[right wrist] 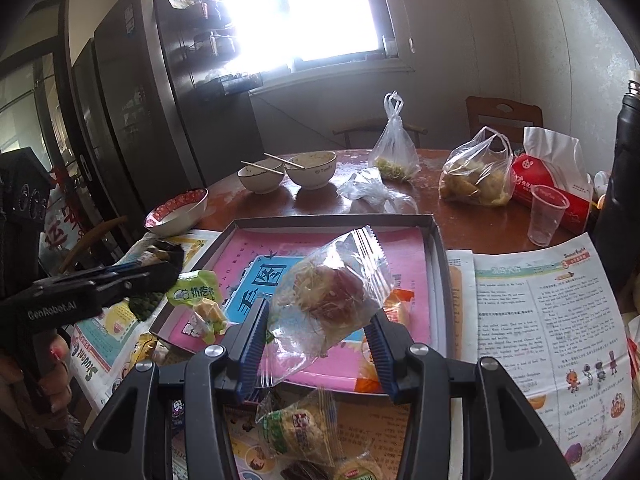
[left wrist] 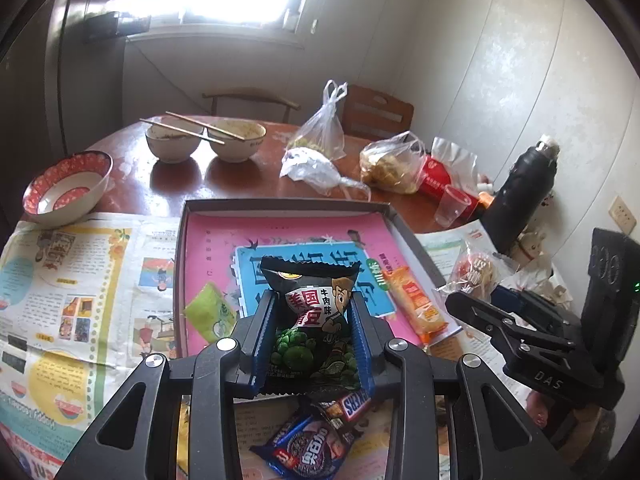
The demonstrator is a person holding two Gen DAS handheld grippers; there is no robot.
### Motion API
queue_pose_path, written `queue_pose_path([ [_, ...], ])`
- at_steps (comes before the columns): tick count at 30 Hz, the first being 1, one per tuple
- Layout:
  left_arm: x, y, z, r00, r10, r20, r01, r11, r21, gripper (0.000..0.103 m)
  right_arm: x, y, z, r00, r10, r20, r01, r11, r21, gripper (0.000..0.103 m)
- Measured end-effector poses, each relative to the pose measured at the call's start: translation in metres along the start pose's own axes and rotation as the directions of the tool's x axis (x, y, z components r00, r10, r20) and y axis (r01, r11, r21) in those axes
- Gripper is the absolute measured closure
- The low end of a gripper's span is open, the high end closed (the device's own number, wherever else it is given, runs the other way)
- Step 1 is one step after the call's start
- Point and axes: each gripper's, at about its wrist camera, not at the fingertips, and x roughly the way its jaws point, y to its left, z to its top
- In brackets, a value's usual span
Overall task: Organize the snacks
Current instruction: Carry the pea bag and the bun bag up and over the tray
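**Holding a snack packet in each gripper above the tray**

Gripping from both sides, your left gripper (left wrist: 312, 320) pinches a black pea-snack packet (left wrist: 314, 312), its blue pads (left wrist: 264, 332) pressed against the packet's edges. The packet stands upright between the jaws, lifted over the near edge of the grey tray (left wrist: 182, 264).

Your right gripper (right wrist: 320, 336) pinches a clear packet with a red-and-pale filling (right wrist: 328, 296), tilted, with its crimped top pointing toward the tray's far side. It too hangs above the tray's near part.

Inside the tray, on its pink liner, you have a green packet (left wrist: 210, 312) by the left wall and an orange packet (left wrist: 418, 306) near the right wall. Neither touches the other.

Below your left gripper, on the newspaper (left wrist: 72, 280) in front of the tray, lie a Snickers bar (left wrist: 352, 402) and a blue cookie packet (left wrist: 304, 444). Under your right gripper rests a clear packet with a green label (right wrist: 296, 428).

Further out on the wooden table (left wrist: 248, 184) stand two used bowls with chopsticks (left wrist: 204, 140), a red-patterned bowl (left wrist: 66, 186), tied plastic bags (left wrist: 320, 136), a plastic cup (left wrist: 452, 206) and a black flask (left wrist: 520, 192).
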Motion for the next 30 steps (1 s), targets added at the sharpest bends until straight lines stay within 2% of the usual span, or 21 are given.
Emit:
queue_pose_path([
  [20, 0.063, -0.012, -0.006, 0.994, -0.036, -0.107, 0.041, 0.998, 0.044, 0.067, 0.043, -0.009, 0.001, 0.997, -0.015, -0.077, 0.017, 0.999, 0.027, 0.055],
  [30, 0.072, -0.015, -0.015, 0.990, -0.026, -0.136, 0.036, 0.997, 0.068, 0.067, 0.058, -0.017, -0.007, 0.992, -0.020, -0.125, 0.025, 0.999, 0.041, 0.055],
])
